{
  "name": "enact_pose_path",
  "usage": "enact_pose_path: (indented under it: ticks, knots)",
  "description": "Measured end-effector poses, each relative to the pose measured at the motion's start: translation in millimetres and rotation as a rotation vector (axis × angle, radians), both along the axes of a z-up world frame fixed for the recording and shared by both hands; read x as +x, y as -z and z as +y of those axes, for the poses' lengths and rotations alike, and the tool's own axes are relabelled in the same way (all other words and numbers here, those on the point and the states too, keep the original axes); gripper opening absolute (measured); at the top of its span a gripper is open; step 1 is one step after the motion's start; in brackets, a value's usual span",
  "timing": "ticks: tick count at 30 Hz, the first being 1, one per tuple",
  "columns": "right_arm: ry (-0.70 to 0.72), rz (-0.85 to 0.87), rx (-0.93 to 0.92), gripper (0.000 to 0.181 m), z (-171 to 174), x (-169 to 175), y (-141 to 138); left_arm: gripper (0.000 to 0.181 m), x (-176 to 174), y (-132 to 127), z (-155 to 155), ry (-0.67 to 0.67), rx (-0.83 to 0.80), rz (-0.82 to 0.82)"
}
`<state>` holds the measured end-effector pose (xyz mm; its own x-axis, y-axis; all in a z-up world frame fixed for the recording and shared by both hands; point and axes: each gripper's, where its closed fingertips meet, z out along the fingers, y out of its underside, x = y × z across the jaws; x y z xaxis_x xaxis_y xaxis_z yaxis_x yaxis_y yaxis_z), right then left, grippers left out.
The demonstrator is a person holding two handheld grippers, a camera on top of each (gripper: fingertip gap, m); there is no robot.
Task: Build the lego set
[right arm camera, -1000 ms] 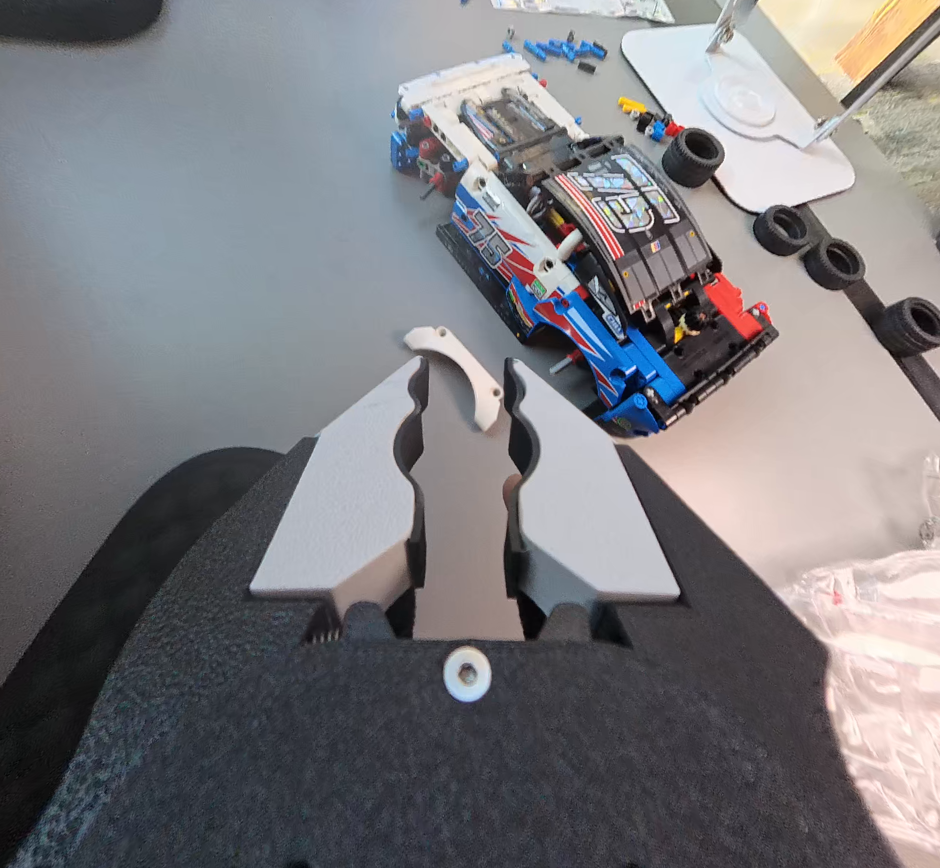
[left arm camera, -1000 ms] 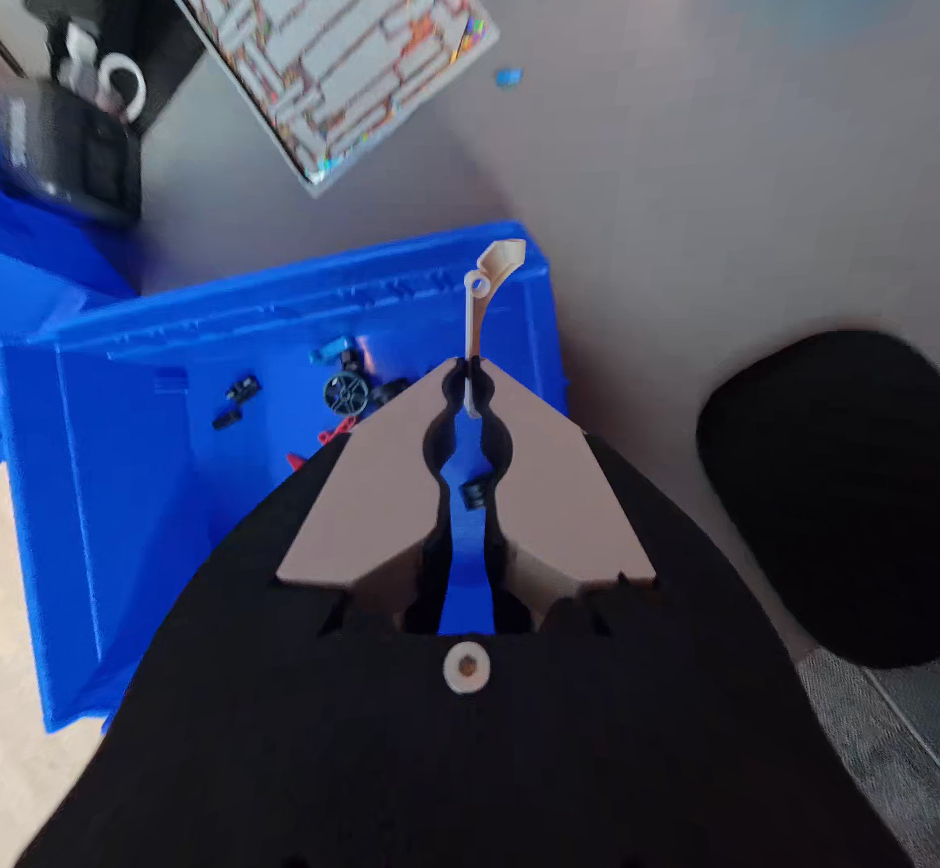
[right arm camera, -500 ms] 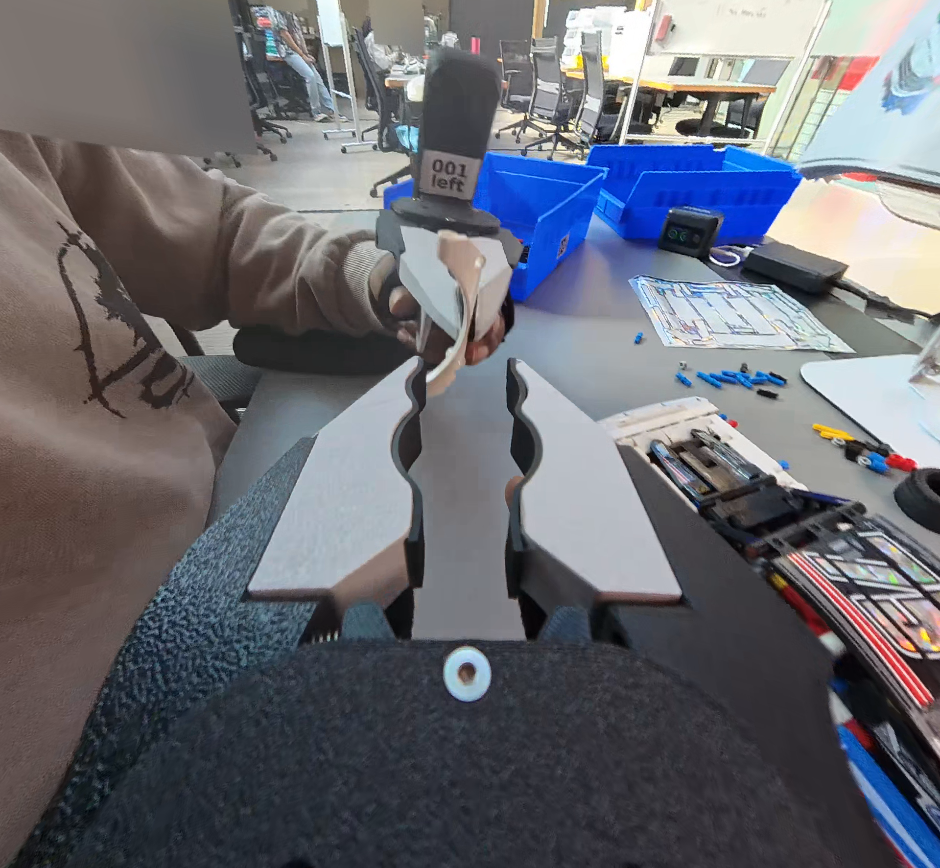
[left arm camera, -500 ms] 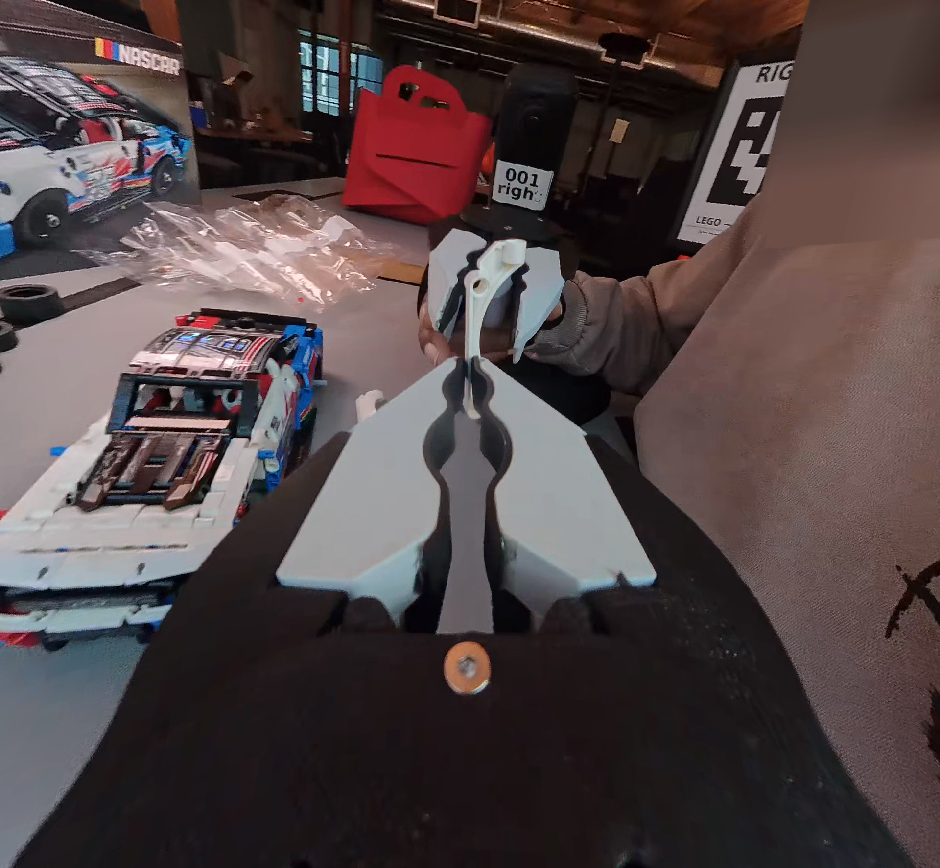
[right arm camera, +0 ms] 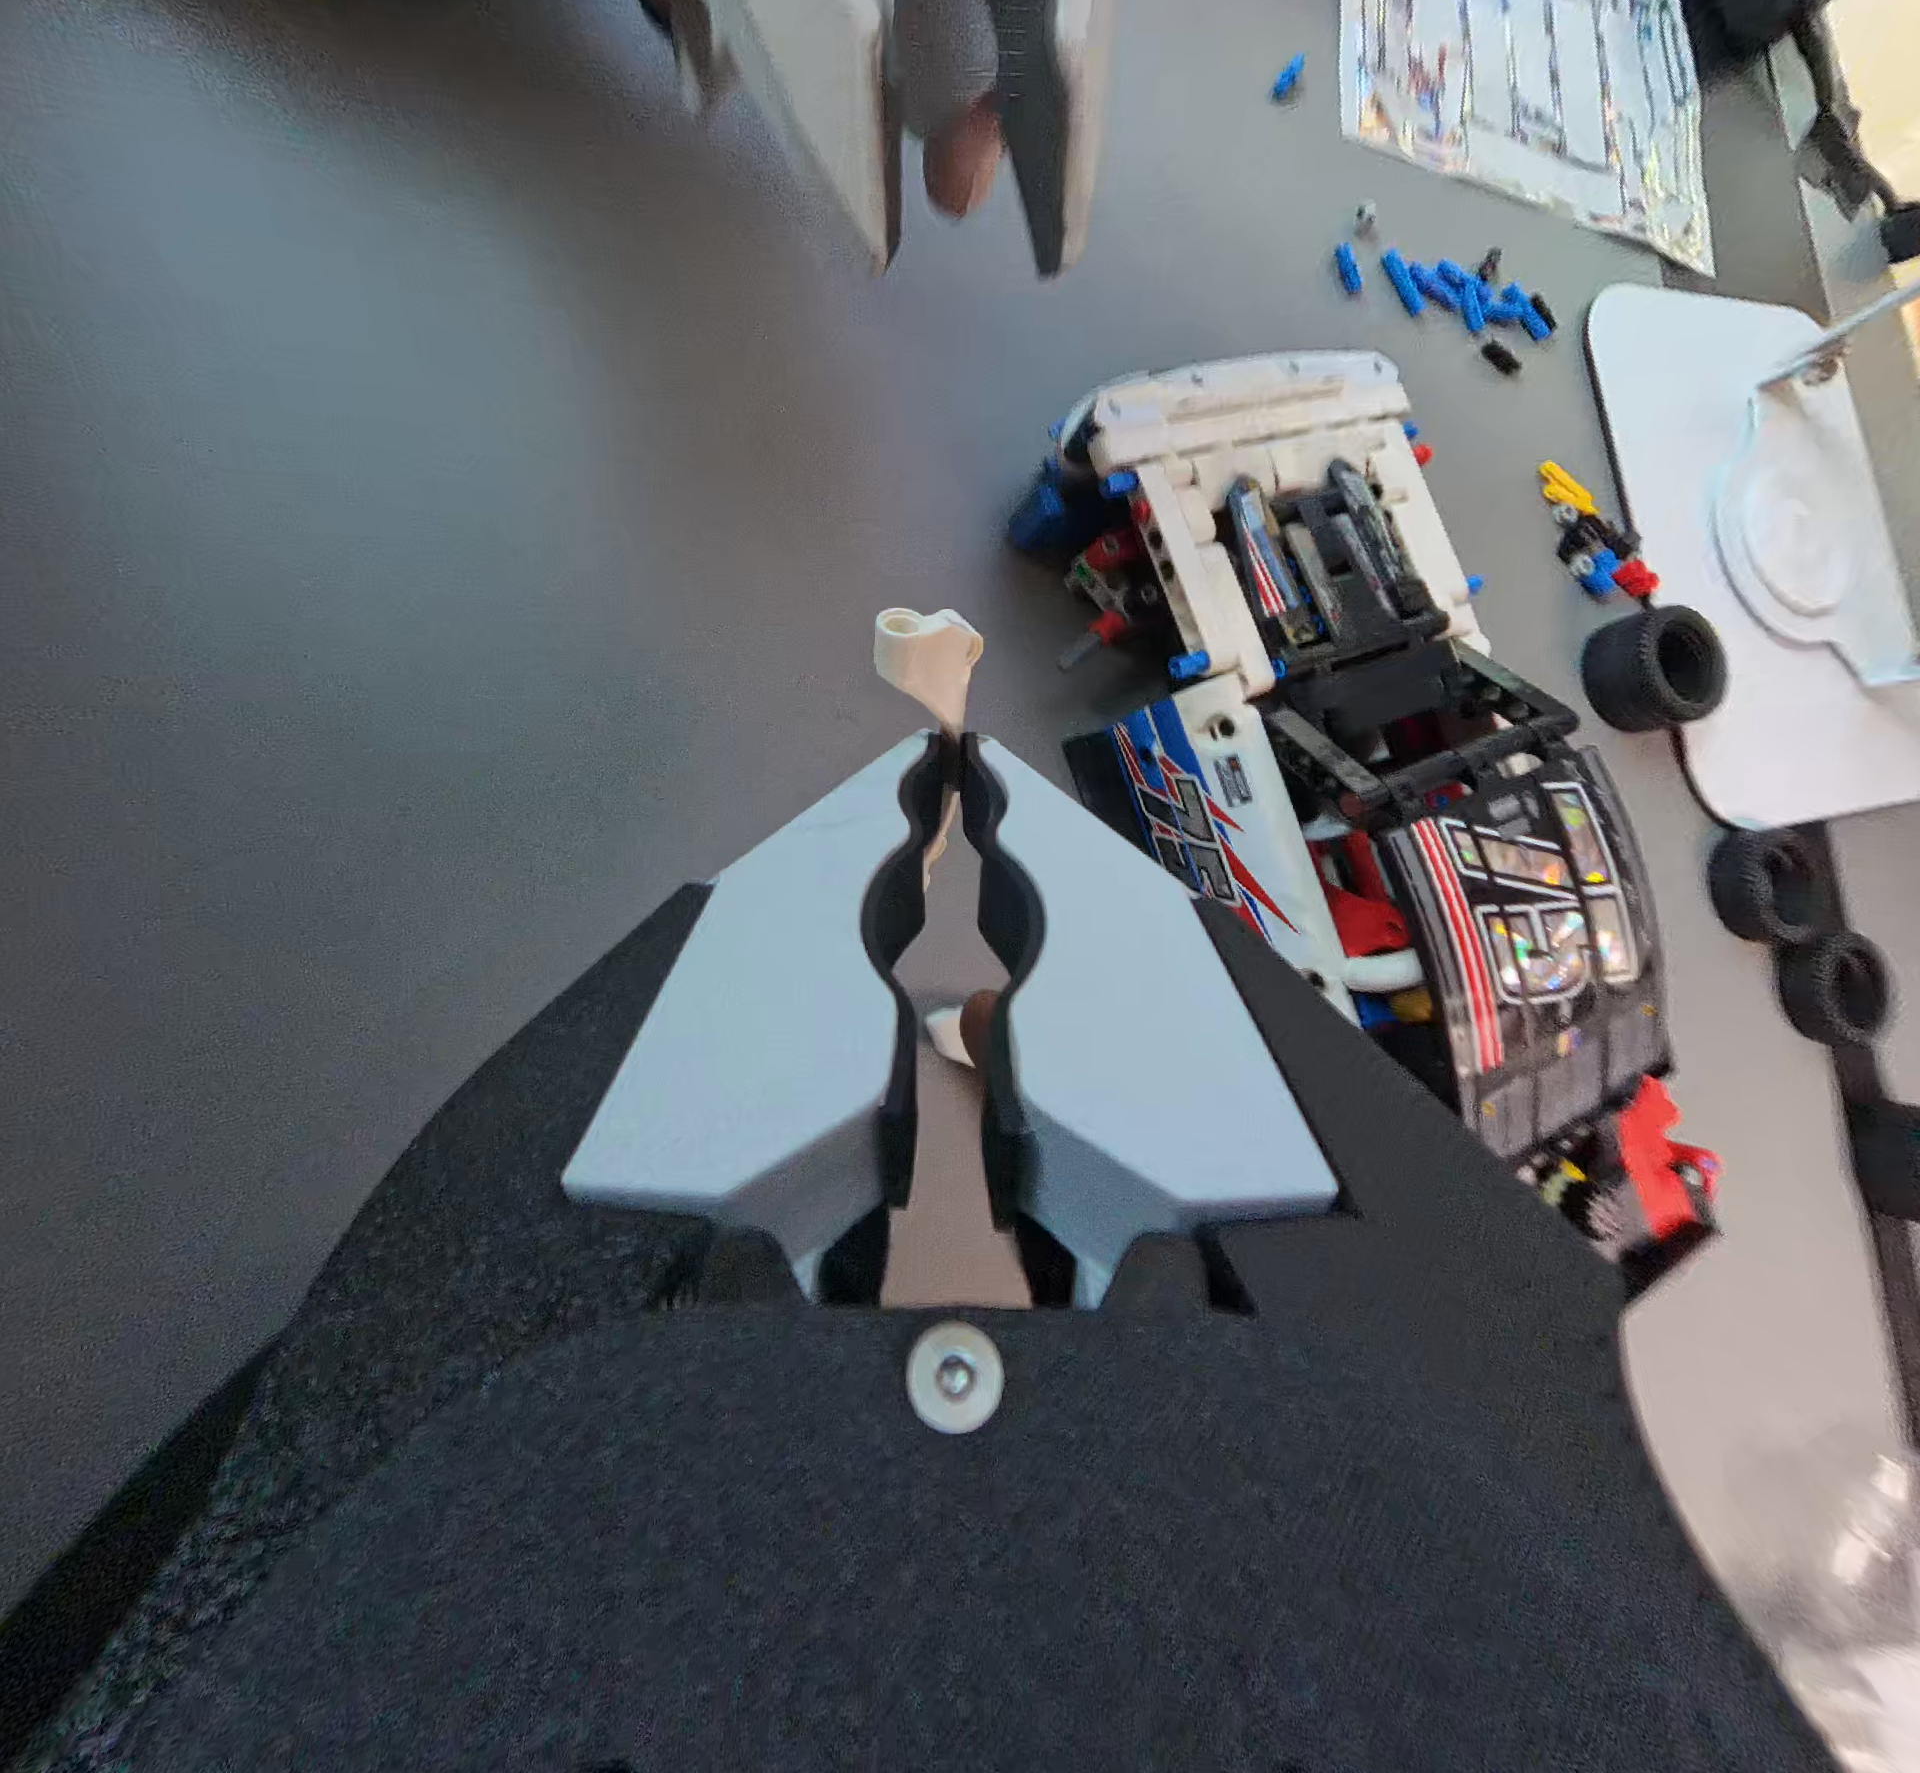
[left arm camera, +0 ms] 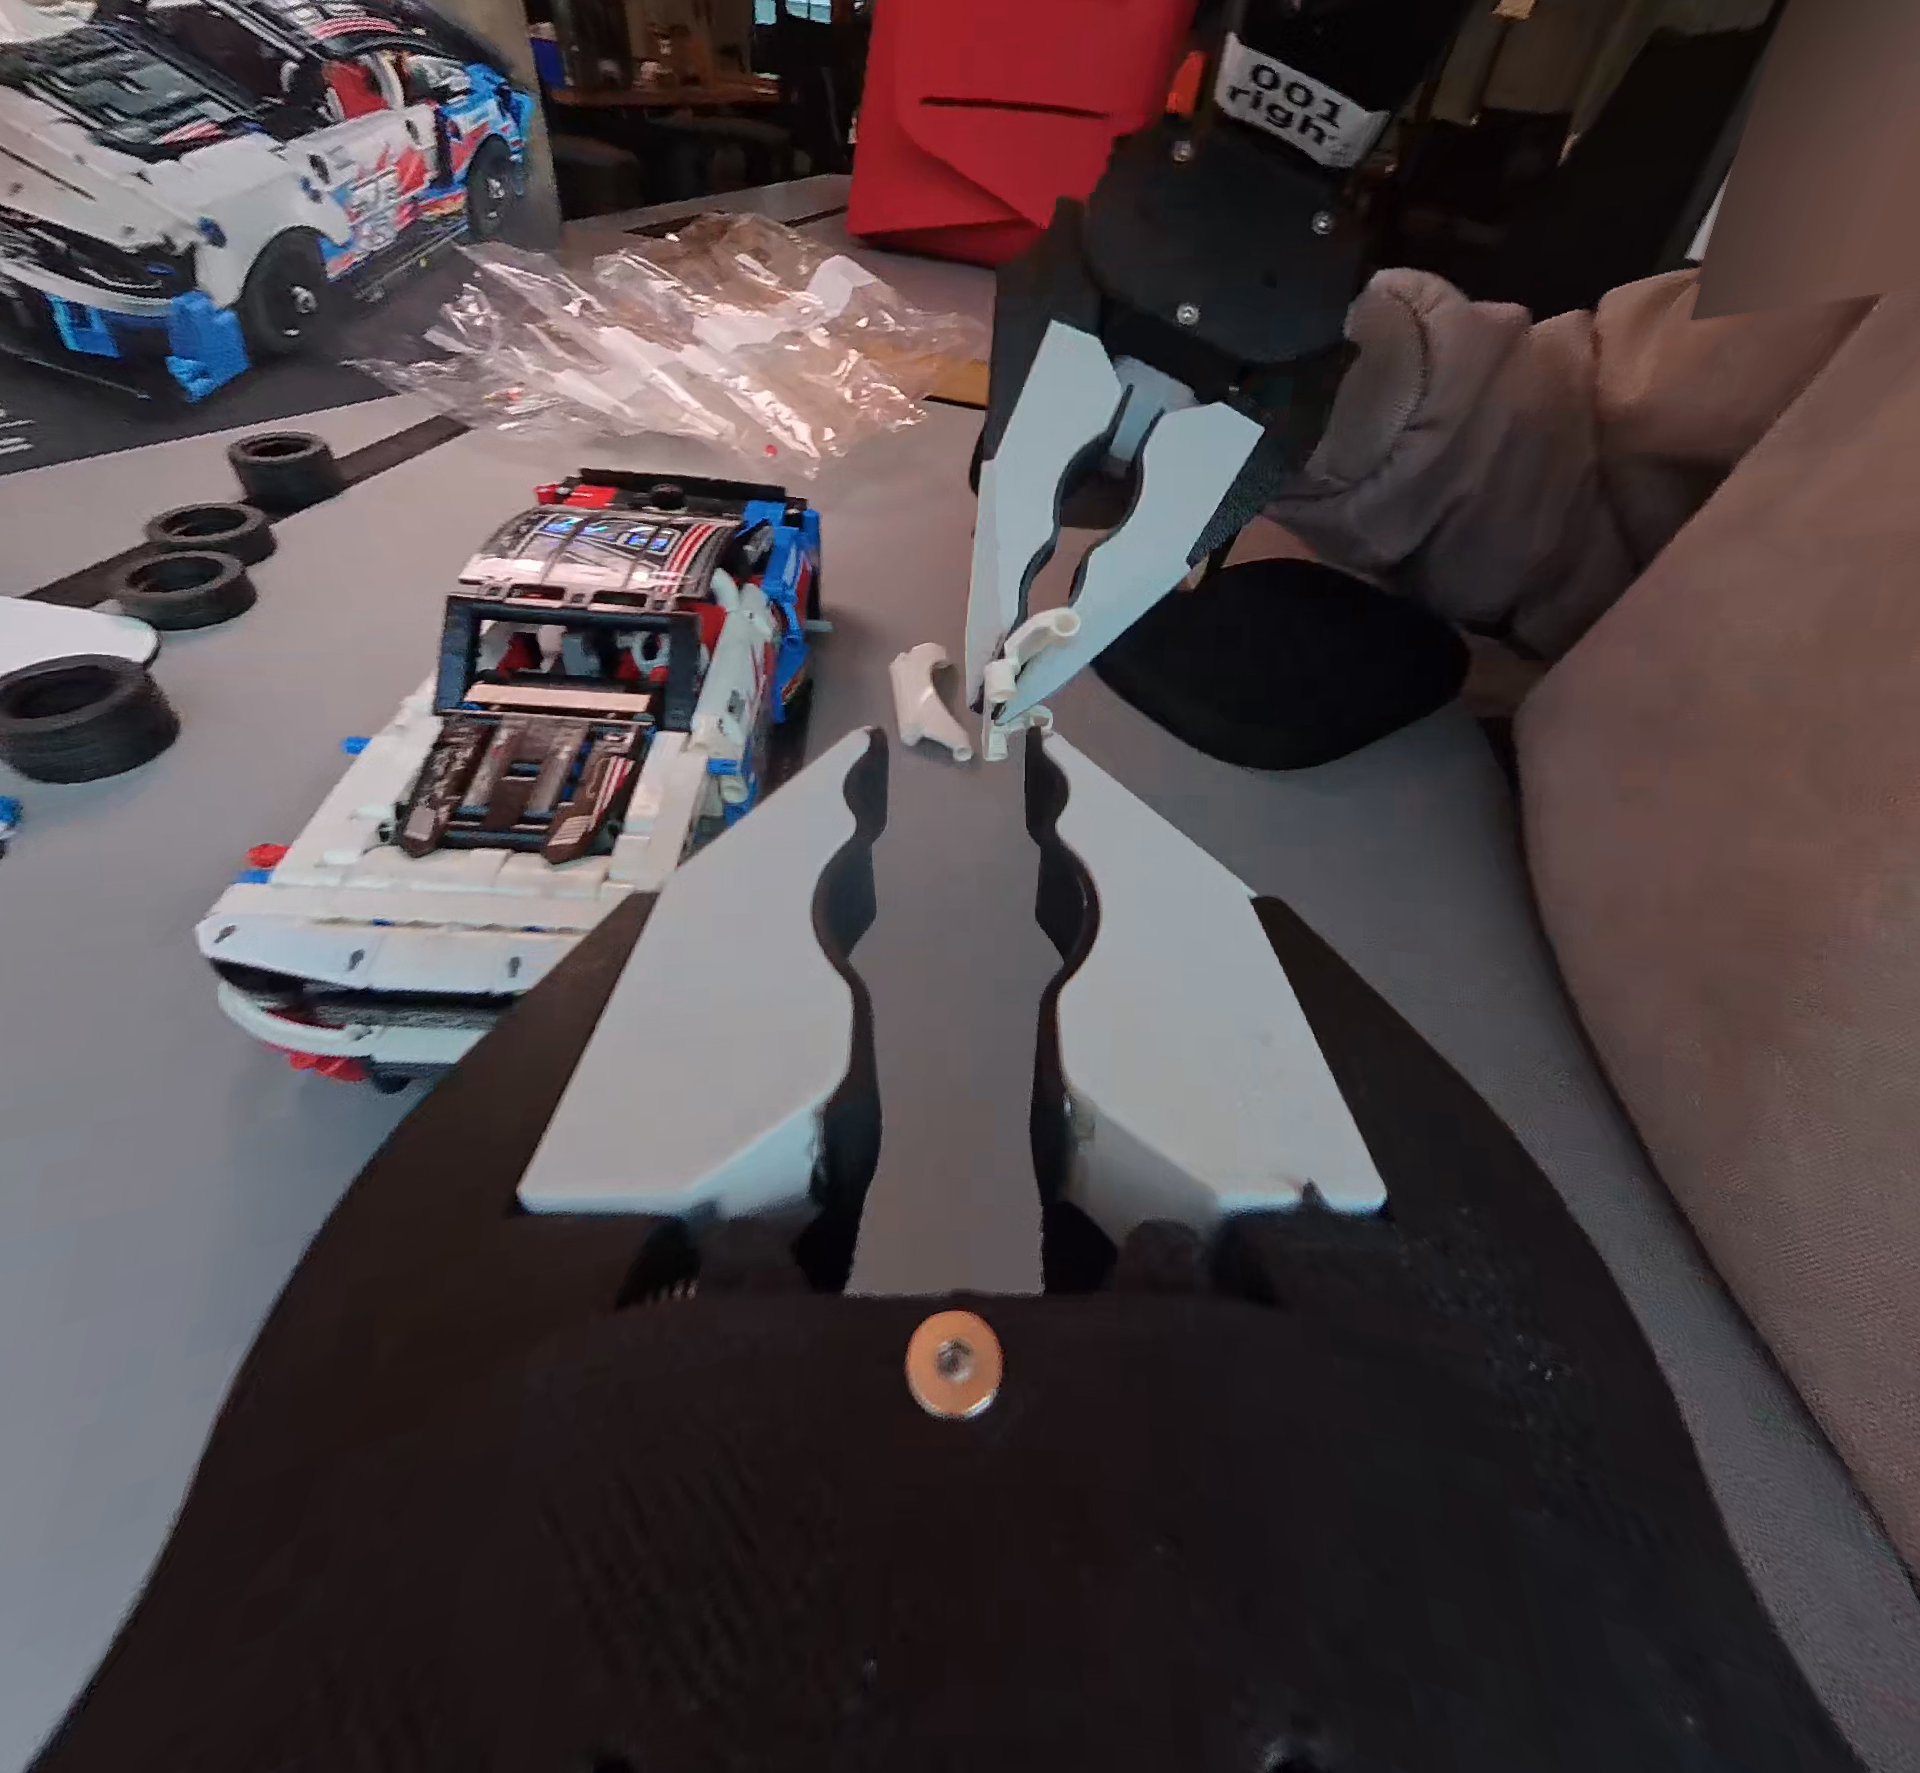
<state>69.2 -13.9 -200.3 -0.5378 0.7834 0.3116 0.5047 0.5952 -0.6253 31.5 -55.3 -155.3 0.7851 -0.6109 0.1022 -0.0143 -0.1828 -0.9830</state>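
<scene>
The part-built white, blue and black lego race car [left arm camera: 540, 767] stands on the grey table; it also shows in the right wrist view [right arm camera: 1351, 736]. My right gripper [right arm camera: 951, 736] is shut on a white curved lego panel [right arm camera: 925, 663] and holds it just above the table beside the car. In the left wrist view the right gripper [left arm camera: 1003, 710] points down with that panel [left arm camera: 1039, 632] in its tips. A second white curved panel [left arm camera: 925, 705] lies on the table next to it. My left gripper [left arm camera: 956, 747] is open and empty, just in front of both.
Loose black tyres [left arm camera: 78, 710] lie left of the car, with one more in the right wrist view [right arm camera: 1652, 684]. Clear plastic bags [left arm camera: 675, 352], the set's box [left arm camera: 239, 113] and a red bag [left arm camera: 1018, 82] stand behind. Instruction sheet [right arm camera: 1507, 40], blue pins [right arm camera: 1444, 284], white lamp base [right arm camera: 1766, 560]. About 8 cm separates my left fingertips from my right.
The white panel has passed from my left gripper to my right one. The left gripper has opened, the right has shut, and both have come down to the table by the car.
</scene>
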Motion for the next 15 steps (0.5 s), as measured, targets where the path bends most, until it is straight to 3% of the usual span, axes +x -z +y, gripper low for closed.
enact_pose_path:
  ticks: [3, 7, 13, 15]
  knots:
    - [0.02, -0.046, 0.262, 0.0, 12.6, -4.6, 22.5, 0.026, -13.2, 5.4, 3.4, -0.065, -0.015, 0.014]
    - [-0.016, -0.072, 0.371, 0.001, 6.4, -10.3, 44.3, 0.026, -26.0, 13.6, 9.5, -0.15, -0.032, 0.049]
    - [-0.018, -0.066, 0.296, 0.006, -2.2, -11.8, 55.3, 0.028, -52.5, 12.8, 16.2, -0.311, -0.03, 0.036]
    - [-0.012, -0.064, 0.207, 0.016, -5.9, -10.2, 52.5, 0.029, -61.2, 9.7, 16.7, -0.353, -0.018, 0.018]
